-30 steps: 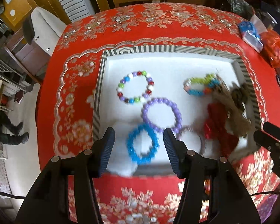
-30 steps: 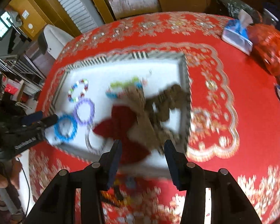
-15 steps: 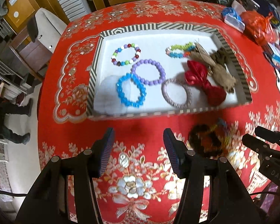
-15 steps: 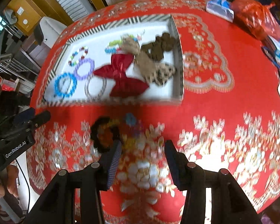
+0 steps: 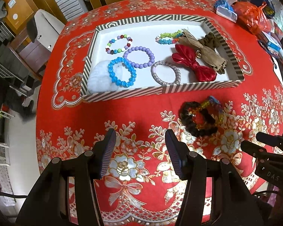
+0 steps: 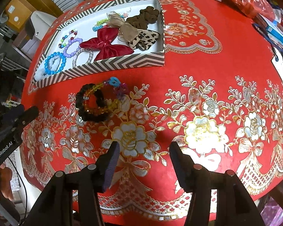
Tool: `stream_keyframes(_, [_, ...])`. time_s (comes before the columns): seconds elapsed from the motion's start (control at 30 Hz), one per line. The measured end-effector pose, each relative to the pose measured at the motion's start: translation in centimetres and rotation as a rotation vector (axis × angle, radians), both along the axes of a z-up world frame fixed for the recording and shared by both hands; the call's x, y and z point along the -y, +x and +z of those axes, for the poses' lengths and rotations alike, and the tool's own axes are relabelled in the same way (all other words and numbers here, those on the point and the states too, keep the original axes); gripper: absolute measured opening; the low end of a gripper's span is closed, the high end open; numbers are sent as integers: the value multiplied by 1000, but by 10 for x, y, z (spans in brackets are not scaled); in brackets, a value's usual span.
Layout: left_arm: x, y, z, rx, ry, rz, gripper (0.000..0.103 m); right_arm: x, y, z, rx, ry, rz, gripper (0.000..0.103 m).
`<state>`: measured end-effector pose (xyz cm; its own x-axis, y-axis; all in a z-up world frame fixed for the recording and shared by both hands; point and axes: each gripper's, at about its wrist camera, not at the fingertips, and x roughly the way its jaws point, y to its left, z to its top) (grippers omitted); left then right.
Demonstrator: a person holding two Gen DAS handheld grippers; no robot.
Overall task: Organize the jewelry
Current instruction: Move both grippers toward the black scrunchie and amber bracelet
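In front of my open grippers, a black beaded bracelet (image 5: 197,119) lies flat on red cloth, tangled with amber beads (image 6: 101,109), just outside the striped cardboard tray (image 5: 160,91) of bracelets.

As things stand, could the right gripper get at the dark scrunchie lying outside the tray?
Probably yes: the right gripper is open, and only bare tablecloth lies between it and the dark scrunchie.
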<state>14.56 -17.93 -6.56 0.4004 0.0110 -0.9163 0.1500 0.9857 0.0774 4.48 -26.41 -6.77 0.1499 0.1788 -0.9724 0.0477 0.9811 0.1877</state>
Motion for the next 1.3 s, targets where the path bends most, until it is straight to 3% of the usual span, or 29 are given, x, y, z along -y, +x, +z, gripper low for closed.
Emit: stream_keyframes(1.3, [14,-4,-17,-64,-42,5,54,3,3,-4,-13,-18,24,53])
